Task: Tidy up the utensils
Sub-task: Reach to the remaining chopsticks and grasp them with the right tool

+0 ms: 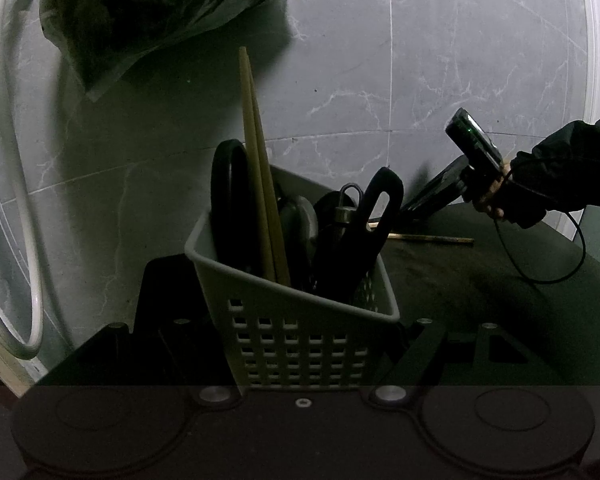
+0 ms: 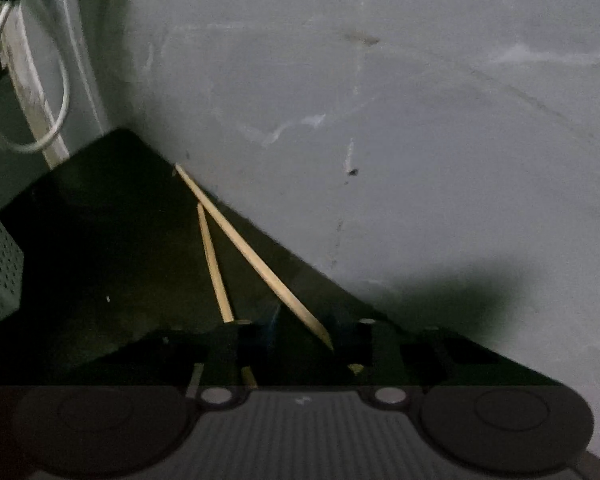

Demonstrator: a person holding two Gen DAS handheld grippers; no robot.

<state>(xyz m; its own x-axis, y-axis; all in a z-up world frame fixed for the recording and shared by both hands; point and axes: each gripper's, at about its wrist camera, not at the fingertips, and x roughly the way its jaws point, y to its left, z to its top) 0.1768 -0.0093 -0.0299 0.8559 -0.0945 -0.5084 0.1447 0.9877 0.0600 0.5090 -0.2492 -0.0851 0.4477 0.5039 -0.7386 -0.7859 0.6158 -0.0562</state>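
Your left claw [image 1: 270,324] grips the utensil basket [image 1: 300,348]; your right claw [image 2: 304,340] hangs released over two chopsticks [image 2: 252,252] on the bench [image 2: 100,260].

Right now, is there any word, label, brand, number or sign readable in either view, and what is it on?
None: no readable text in either view.
Basket: bare plastic with holes, no label.
Chopsticks: plain wood, no print.
Bag: nothing printed that shows.
Device in the person's hand: a green light only, no text.

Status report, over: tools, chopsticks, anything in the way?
Left tool shut on basket. Right tool open over ends of two loose chopsticks on dark counter. Nothing between chopsticks and basket.
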